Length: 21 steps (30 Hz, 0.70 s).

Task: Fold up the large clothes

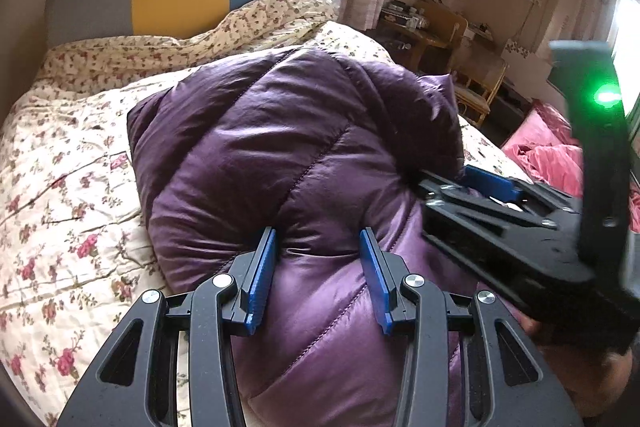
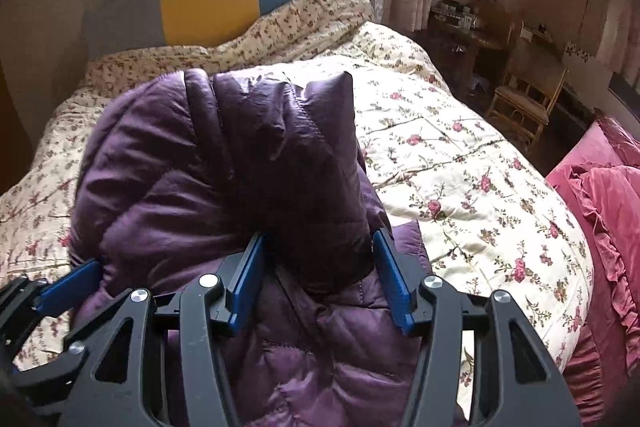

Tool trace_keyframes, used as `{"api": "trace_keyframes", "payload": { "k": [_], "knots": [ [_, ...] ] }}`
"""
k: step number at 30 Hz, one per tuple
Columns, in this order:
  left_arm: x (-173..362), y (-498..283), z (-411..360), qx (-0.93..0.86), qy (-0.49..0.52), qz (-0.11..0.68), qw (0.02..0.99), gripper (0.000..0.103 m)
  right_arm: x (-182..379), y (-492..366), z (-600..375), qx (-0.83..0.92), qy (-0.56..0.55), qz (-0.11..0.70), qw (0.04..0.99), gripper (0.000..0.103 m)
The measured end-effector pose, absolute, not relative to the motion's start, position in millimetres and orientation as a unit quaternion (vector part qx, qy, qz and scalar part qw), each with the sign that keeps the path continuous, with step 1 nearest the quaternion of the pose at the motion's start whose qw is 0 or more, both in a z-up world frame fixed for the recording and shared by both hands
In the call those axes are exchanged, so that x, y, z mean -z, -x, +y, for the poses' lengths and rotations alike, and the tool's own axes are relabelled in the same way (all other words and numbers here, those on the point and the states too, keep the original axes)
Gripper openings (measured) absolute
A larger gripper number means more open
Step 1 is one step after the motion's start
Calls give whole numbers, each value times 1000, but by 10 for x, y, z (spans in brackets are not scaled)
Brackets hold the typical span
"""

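A: We list one puffy quilted purple down jacket (image 1: 288, 155), bundled on the floral quilted bedspread (image 1: 60, 195).

B: We note left gripper (image 1: 318, 275) and right gripper (image 2: 320, 275) spread wide, jacket at twelve o'clock.

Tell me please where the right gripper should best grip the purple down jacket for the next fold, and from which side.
Probably the raised, puffy fold of the purple down jacket, taken at its near edge, coming from the near side along the bed. The right gripper is open with that edge already between its fingers; elsewhere the padding lies broad and rounded.
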State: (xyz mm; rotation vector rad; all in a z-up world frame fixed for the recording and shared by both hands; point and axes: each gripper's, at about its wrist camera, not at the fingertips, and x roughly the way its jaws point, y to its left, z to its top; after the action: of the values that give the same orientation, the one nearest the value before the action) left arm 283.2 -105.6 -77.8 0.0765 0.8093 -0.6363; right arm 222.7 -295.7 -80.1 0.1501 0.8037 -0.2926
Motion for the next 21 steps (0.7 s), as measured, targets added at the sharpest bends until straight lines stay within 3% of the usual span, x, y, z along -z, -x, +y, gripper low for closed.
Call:
{"api": "trace_keyframes", "payload": {
  "k": [21],
  "knots": [
    [773,-3069,-937,286,-15,394,873,42,1358,-2028,-3149,122,-95,397,905,53]
  ]
}}
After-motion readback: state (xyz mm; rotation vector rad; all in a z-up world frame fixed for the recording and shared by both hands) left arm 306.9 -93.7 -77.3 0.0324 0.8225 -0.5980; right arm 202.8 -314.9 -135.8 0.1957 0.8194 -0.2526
